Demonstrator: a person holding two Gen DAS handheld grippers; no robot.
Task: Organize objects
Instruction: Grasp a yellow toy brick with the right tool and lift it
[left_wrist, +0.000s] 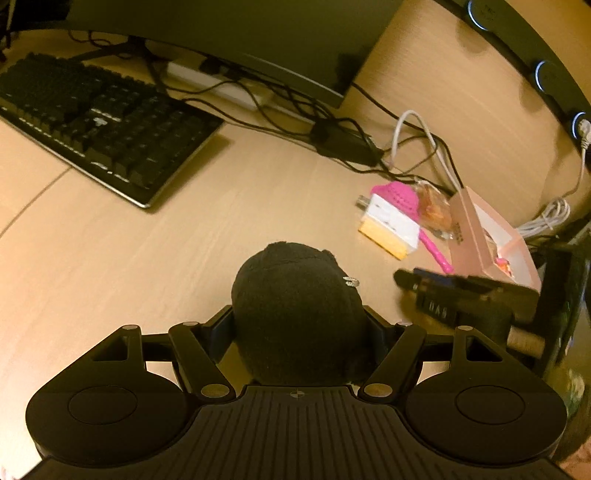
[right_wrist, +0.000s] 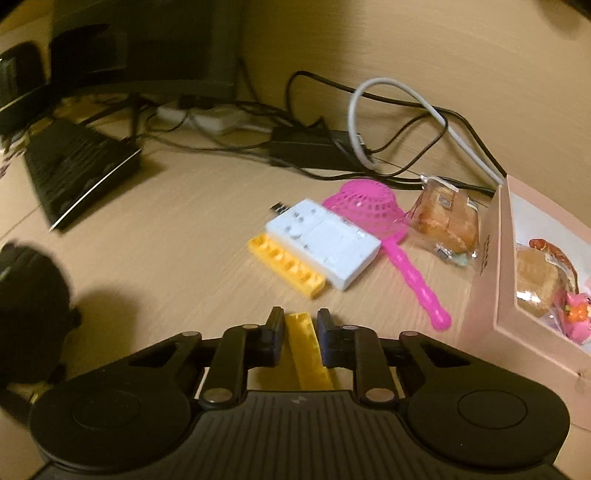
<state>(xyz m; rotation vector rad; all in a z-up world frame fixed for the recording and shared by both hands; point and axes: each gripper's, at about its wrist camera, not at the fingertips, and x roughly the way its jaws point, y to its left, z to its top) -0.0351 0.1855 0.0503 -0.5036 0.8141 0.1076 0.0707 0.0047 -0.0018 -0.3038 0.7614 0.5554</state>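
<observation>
Yellow brick (right_wrist: 308, 350) clamped in right claw (right_wrist: 300, 332).

I see a pale wood-grain counter (right_wrist: 192, 236). My left gripper (left_wrist: 299, 325) is black and grips a black plush ball (left_wrist: 295, 310). My right gripper (right_wrist: 299, 332) is black too, around a yellow block (right_wrist: 306, 354). Ahead lie a white brick (right_wrist: 325, 240), a yellow brick (right_wrist: 286, 271), a pink strainer (right_wrist: 373, 210) and a pale pink box (right_wrist: 491, 266).
</observation>
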